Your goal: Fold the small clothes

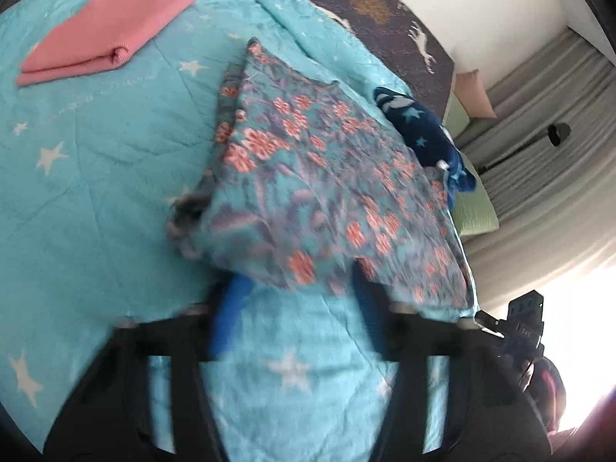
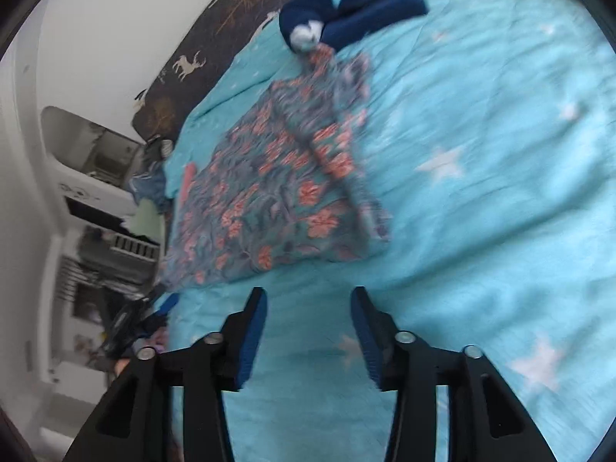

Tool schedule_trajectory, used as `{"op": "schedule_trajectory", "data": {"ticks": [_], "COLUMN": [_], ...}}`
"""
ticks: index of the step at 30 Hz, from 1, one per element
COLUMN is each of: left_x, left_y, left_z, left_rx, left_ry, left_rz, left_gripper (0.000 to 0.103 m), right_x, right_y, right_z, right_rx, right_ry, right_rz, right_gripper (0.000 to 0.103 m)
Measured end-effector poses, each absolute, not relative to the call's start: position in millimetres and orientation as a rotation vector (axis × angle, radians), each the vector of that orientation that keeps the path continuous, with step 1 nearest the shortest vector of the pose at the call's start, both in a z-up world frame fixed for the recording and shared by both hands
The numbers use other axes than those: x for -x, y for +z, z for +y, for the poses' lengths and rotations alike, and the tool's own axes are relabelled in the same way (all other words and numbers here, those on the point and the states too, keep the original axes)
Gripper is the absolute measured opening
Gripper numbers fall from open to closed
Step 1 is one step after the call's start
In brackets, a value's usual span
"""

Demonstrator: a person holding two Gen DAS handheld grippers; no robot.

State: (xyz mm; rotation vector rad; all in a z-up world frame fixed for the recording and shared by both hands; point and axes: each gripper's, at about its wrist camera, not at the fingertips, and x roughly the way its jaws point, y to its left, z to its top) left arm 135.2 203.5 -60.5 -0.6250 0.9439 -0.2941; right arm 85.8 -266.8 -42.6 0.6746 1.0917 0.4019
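A floral garment (image 1: 327, 177) in teal with orange flowers lies partly folded on the star-print turquoise bedspread (image 1: 96, 192). My left gripper (image 1: 300, 281) is at its near hem. The blue-padded fingers stand apart, bare bedding shows between them, and the hem drapes over their tips, hiding them. In the right wrist view the same garment (image 2: 277, 200) lies just beyond my right gripper (image 2: 310, 292), which is open with nothing between its fingers and hovers over the bedspread (image 2: 500, 192). A folded pink cloth (image 1: 104, 30) rests at the far left.
A crumpled navy star-print garment (image 1: 423, 131) (image 2: 346, 7) lies past the floral one. A dark deer-print cover (image 2: 192, 61) runs along the bed's far side by the white wall. Grey curtains (image 1: 539, 154) and a green cushion (image 1: 473, 211) flank the bed; shelves (image 2: 96, 192) stand beside it.
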Motion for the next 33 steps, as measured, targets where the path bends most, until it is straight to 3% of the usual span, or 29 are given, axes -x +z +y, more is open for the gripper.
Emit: {"op": "schedule_trajectory", "data": {"ticks": [1,4,5,6,14,26,29,31,33], "left_x": [-143.4,-152.5,-150.9,-147.6,-60.7,44.2,55.4,51.9,32.6], "left_y": [-66.3,-78.1,-77.7,-74.4,-5.0,6.2,12.8,14.6,15.5], "left_z": [207.2,221.1,222.9,222.7,203.5,184.1,186.4,191.1,192.4], "left_rx": [0.666,0.824,0.849,0.845,0.724,0.729,0.6,0.533,0.438], "left_ry": [-0.282,-0.278,-0.27,-0.261,-0.312,-0.35,-0.226,-0.137,-0.089], "left_rz": [0.949,0.936,0.92,0.906,0.758,0.843,0.849,0.852,0.833], "left_gripper": [0.01,0.005,0.005,0.004,0.004,0.001,0.002,0.016,0.053], "right_x": [-94.9,-126.7,-137.6,-145.8,-109.1,-0.8,4.2,6.8,2.5], "right_y": [-47.7,-58.8,-60.2,-62.2,-28.6,-43.4,-39.6,-37.4,-24.3], "right_z": [-265.3,-266.2,-266.5,-264.9,-260.2,-288.6,-284.1,-290.1,-305.5], "right_rx": [-0.701,-0.824,-0.876,-0.9,-0.85,-0.762,-0.612,-0.538,-0.525], "right_ry": [0.398,0.382,0.379,0.37,0.411,0.407,0.355,0.299,0.233], "right_rz": [1.091,1.035,1.007,1.009,0.968,1.119,1.183,1.202,1.153], "right_gripper": [0.051,0.048,0.041,0.01,0.009,0.01,0.023,0.027,0.03]}}
